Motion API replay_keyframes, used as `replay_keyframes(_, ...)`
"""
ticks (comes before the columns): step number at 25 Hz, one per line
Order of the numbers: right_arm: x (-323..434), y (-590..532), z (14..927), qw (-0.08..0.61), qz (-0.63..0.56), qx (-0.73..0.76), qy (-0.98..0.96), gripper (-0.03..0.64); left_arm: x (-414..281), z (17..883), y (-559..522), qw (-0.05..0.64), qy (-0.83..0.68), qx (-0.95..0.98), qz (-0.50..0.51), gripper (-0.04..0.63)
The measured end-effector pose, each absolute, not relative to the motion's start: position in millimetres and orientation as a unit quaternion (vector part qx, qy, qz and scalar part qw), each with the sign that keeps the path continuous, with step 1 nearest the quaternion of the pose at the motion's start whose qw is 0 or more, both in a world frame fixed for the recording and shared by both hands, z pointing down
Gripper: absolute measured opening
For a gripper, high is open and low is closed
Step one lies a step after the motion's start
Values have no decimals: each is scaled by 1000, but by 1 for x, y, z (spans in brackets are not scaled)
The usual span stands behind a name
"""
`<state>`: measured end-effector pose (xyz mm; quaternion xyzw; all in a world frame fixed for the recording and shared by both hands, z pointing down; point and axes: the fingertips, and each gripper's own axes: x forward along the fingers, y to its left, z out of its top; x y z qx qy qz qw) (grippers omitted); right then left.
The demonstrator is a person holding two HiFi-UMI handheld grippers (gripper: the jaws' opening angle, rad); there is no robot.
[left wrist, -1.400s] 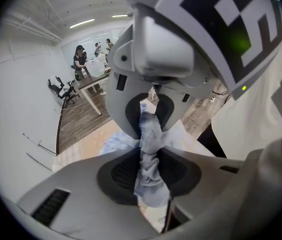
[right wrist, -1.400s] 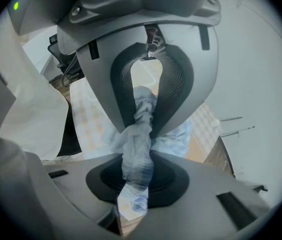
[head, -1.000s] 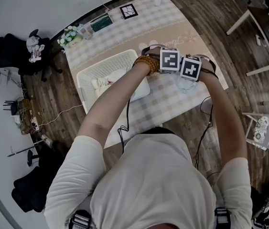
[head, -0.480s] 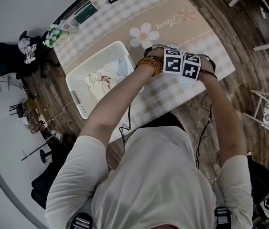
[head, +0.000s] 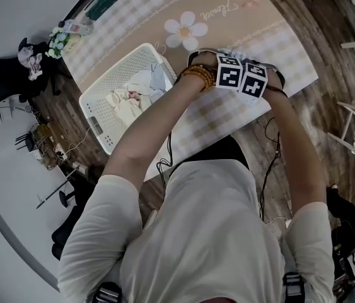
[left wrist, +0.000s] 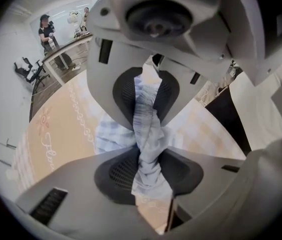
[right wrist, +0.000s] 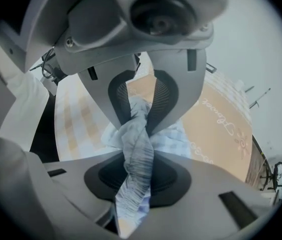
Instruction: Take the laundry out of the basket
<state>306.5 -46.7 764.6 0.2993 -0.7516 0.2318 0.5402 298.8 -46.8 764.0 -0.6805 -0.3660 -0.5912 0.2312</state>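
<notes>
Checked cloth with a tan flowered middle over the table [head: 272, 30], upper centre of the head view. Left gripper [left wrist: 148, 129] and right gripper [right wrist: 138, 134] side by side near its lower right edge, each pinching a twisted fold of the light blue garment [left wrist: 146, 109], with jaws just eased wider. Might cling to the ribbed pads and lift again. Might slip over that close edge. Open room toward upper right. White basket [head: 95, 128] at left, more laundry [head: 130, 100] inside.
</notes>
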Motion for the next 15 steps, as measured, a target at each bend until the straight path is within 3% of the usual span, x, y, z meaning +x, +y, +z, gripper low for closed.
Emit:
replay_keyframes(8,312,-54,744,528,237,324,-749,187,302,742,-61,209,-331,-712,-584,183)
replay_keyframes(15,318,-54,708,527,226,334,-748,192,304,699,-67,205,-303,-739,-566,183)
